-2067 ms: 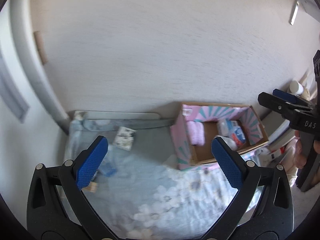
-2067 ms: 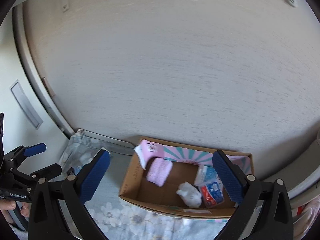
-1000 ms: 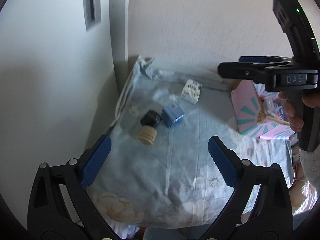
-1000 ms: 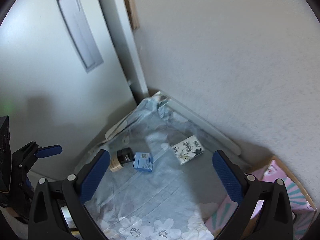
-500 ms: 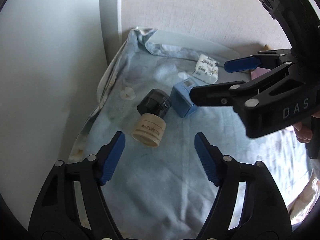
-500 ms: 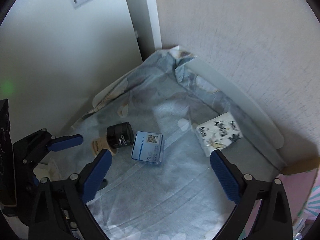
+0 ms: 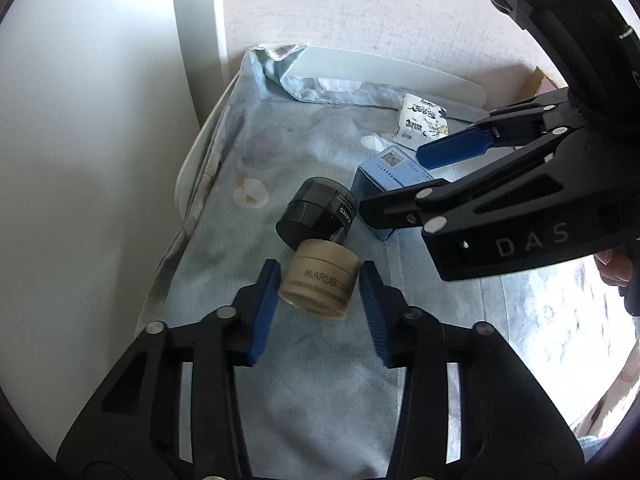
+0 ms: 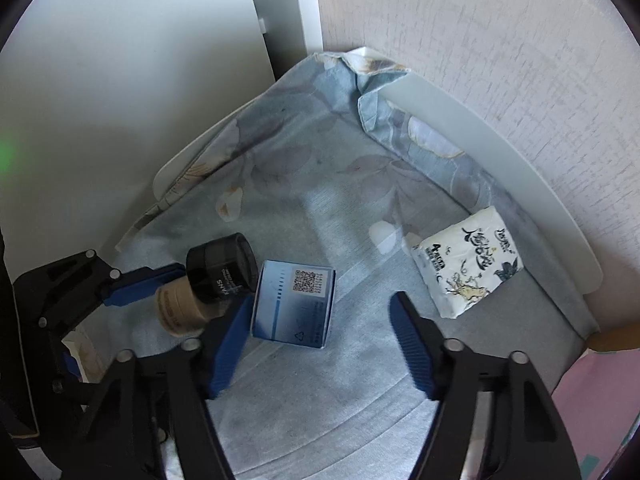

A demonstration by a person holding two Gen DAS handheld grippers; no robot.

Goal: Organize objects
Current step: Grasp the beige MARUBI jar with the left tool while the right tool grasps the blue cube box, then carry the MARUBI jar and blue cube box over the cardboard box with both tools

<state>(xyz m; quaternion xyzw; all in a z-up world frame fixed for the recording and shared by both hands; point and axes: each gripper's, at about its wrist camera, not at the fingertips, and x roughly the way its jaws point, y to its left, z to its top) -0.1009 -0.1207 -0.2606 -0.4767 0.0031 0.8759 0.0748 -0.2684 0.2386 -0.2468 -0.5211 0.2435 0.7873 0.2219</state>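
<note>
A beige jar [image 7: 320, 280] lies on its side on the blue floral cloth [image 7: 248, 152], and my left gripper [image 7: 319, 270] is shut on it, one pad on each side. A black jar [image 7: 316, 212] lies against the beige jar's far end. Beside the black jar stands a small blue box [image 8: 294, 304]. My right gripper [image 8: 322, 300] straddles this box with its jaws closing. Its left finger [image 8: 236, 328] is at the box's edge and the right finger is still apart from it. In the right wrist view the beige jar [image 8: 180, 304] shows at the left, between the left gripper's fingers [image 8: 140, 280].
A white tissue pack [image 8: 468, 268] lies near the cloth's far right edge, by a white board [image 8: 480, 140] along the wall. Walls close the corner at the back and left. A cardboard box with pink lining [image 8: 600, 380] stands at the right.
Both grippers have come down onto the cloth. The left jaws closed from wide open onto the beige jar. The right jaws narrowed around the blue box.
</note>
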